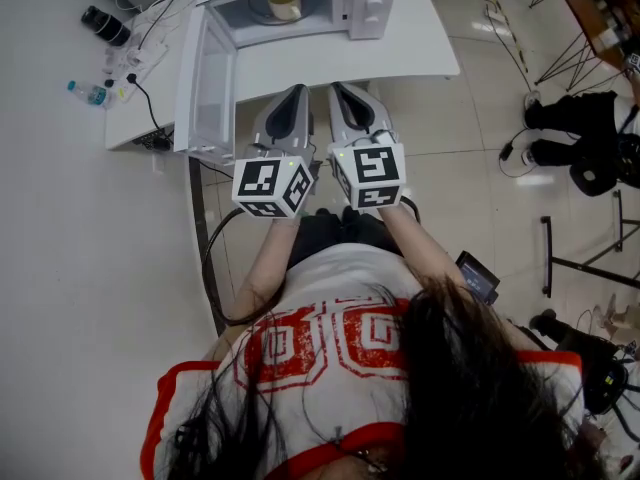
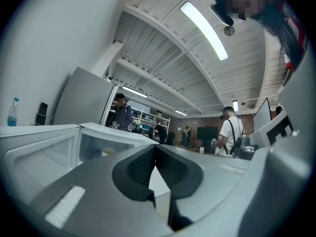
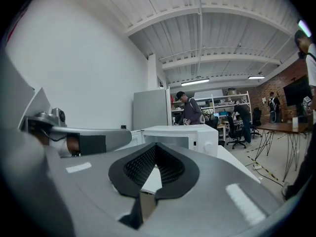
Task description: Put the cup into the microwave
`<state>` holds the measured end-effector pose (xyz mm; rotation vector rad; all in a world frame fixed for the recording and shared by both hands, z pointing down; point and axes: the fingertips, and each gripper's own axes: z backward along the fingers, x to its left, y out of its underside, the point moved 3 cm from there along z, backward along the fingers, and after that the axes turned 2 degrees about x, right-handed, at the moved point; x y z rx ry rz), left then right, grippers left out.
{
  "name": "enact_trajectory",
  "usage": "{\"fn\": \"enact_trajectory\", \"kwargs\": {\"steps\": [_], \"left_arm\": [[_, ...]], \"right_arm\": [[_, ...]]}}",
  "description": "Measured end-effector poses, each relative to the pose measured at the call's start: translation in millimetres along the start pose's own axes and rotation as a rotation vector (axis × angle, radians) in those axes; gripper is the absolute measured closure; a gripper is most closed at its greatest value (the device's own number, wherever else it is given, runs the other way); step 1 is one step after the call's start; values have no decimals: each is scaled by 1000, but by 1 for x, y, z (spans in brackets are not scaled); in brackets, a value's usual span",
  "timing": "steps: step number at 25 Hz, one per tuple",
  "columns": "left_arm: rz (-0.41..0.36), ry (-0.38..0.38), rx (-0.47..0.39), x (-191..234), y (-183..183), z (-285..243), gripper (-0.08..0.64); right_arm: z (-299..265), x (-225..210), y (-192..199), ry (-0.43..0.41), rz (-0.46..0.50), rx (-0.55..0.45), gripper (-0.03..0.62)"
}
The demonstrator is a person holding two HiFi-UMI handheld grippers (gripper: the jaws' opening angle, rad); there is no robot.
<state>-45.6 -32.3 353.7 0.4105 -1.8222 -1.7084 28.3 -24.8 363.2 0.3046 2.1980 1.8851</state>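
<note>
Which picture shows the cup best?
The head view. It looks down into the open microwave and shows the cup sitting inside. The left gripper view catches only a pale bit of it through the opening. The right gripper view shows the microwave, but I can't make out the cup there.

Microwave [image 1: 372, 8] smooth white shell; pads [image 3: 140, 167] ribbed matt
</note>
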Motion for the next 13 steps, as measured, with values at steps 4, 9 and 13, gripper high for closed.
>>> {"fn": "enact_trajectory", "kwargs": {"steps": [4,9,13], "left_arm": [[-1,4,2,0,1,0,561],[0,8,3,0,0,-2,561],[3,6,3,1,1,-1,561]], "right_arm": [[-1,2,2,-4,1,1,592],[-3,2,1,-4,2,2,592],[-4,3,2,-5,4,5,592]]}}
